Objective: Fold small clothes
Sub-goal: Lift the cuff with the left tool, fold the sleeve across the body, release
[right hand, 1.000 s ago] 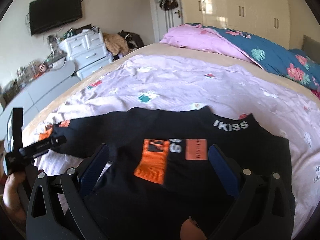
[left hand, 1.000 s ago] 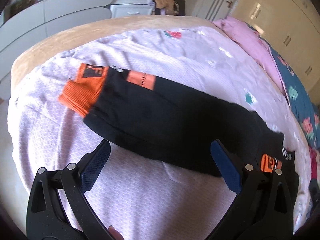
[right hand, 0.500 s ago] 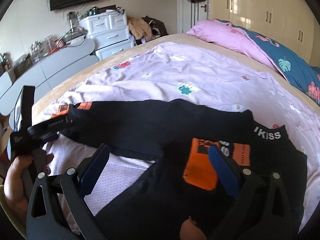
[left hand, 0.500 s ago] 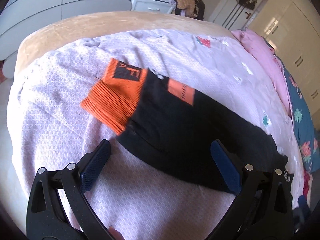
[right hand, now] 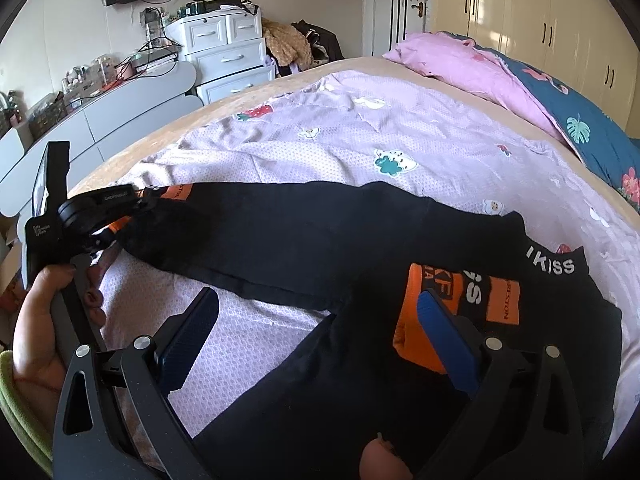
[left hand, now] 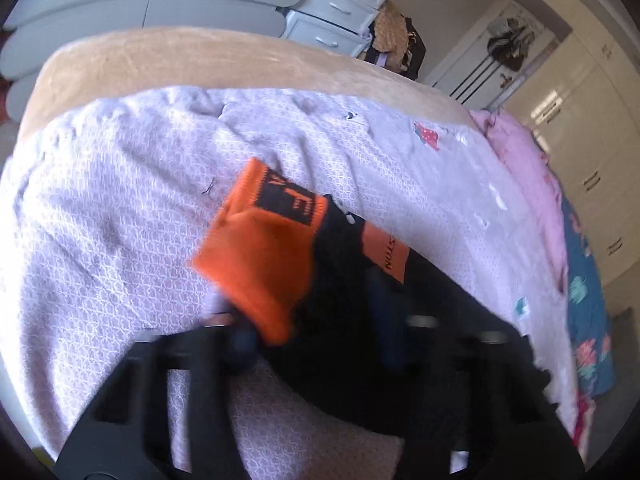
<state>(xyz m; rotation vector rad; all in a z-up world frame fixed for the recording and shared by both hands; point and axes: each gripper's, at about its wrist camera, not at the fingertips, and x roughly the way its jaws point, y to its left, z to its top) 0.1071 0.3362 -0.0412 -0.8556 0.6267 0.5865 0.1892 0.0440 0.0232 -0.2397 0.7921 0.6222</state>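
Small black trousers (right hand: 304,236) with orange cuffs lie on the lilac sheet (right hand: 360,140). One leg stretches left. The other is folded up, so its orange cuff (right hand: 412,292) rests by the "IKISS" waistband (right hand: 556,266). My left gripper (left hand: 312,328) is at the end of the stretched leg. Its jaws are closing, blurred, with that leg's orange cuff (left hand: 260,264) and black cloth between them. It also shows in the right wrist view as the left gripper (right hand: 120,220), held by a hand (right hand: 40,320). My right gripper (right hand: 320,336) hangs open; its right finger (right hand: 448,340) is over the folded cuff.
A pink pillow (right hand: 460,64) and a blue floral quilt (right hand: 580,120) lie along the bed's far right. The tan mattress edge (left hand: 200,60) runs behind the sheet. White drawers (right hand: 224,52), a grey rounded desk (right hand: 120,112) and wardrobes (right hand: 540,20) stand beyond the bed.
The left gripper came in closer over the orange cuff and its jaws narrowed around it. The right gripper slid left, so the folded cuff now sits under its right finger.
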